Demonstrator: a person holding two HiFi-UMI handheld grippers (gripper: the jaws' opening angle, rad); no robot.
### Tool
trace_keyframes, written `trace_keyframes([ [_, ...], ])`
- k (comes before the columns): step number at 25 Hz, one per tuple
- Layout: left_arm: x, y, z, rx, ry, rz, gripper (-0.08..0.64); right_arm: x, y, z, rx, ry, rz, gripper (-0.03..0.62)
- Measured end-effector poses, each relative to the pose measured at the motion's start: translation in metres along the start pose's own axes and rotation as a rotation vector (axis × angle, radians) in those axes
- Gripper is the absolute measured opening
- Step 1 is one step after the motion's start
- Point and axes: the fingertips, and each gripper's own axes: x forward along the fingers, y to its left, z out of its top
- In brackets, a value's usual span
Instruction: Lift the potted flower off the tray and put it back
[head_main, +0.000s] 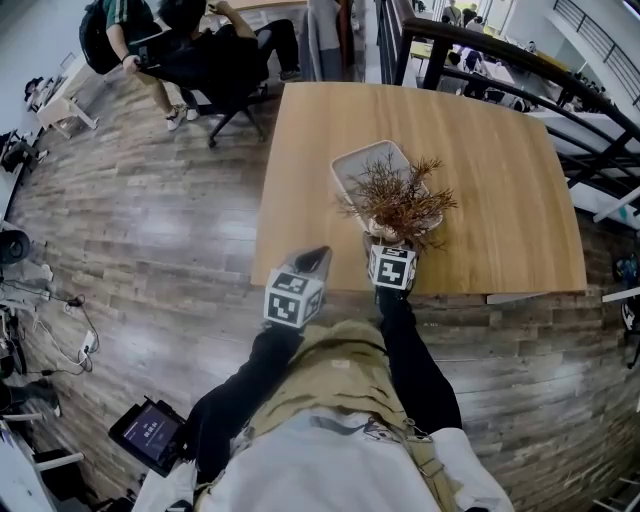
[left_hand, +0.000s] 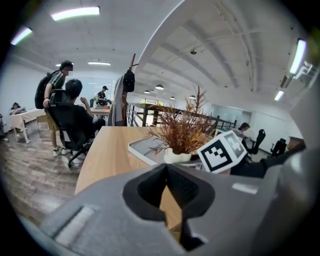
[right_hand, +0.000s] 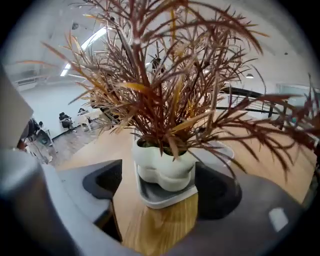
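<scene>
The potted flower (right_hand: 165, 167) stands upright at the near end of the tray (head_main: 352, 165), which lies on the desk (head_main: 480, 180) with its far end angled away to the left. The right claw (right_hand: 161, 186) is open, with 1 pad to the left and 1 to the right of the white pot. Neither pad presses on it, and more of a gap shows on the left than on the right. The left claw (left_hand: 168, 172) is closed on nothing and is held near the desk's near edge, to the left of the tray.

The grasp before the lift is judged to be the step in hand. The pot should first be centred between the 2 pads, so that it is not pushed sideways as they close. The pads are best set on the pot's rounded body, above the tray's rim, so that the tray is not caught or dragged. The long reddish leaves hang over the claw, and they should be kept out of the grip where possible. A straight, upright lift is advised, and the pot should be set back flat on the same near part of the tray.

No brand, label or writing can be read on the pot or the tray. Only black-and-white square markers without letters are seen on the cubes (head_main: 393, 268). On the floor at the near left, a small screen (head_main: 150, 432) is too small to be read.
</scene>
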Motion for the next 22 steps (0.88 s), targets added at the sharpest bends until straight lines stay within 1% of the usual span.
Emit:
trace_keyframes([
  [9, -0.003, 0.013, -0.015, -0.013, -0.007, 0.032, 0.002, 0.029, -0.006, 0.008, 0.027, -0.032, -0.007, 0.462],
  [12, -0.006, 0.019, -0.020, -0.018, 0.001, 0.050, 0.002, 0.037, -0.008, 0.012, 0.034, -0.041, -0.016, 0.483],
  [16, -0.010, 0.026, -0.023, -0.026, 0.013, 0.072, 0.002, 0.037, -0.010, 0.018, 0.009, -0.036, -0.031, 0.491],
  [17, -0.012, 0.026, -0.023, -0.029, 0.015, 0.075, 0.002, 0.037, -0.010, 0.018, 0.002, -0.030, -0.032, 0.485],
  [20, -0.015, 0.025, -0.024, -0.036, 0.022, 0.078, 0.002, 0.034, -0.007, 0.021, -0.022, -0.027, -0.027, 0.479],
  [22, -0.013, 0.022, -0.022, -0.039, 0.028, 0.077, 0.002, 0.031, -0.008, 0.019, -0.021, -0.008, -0.015, 0.479],
])
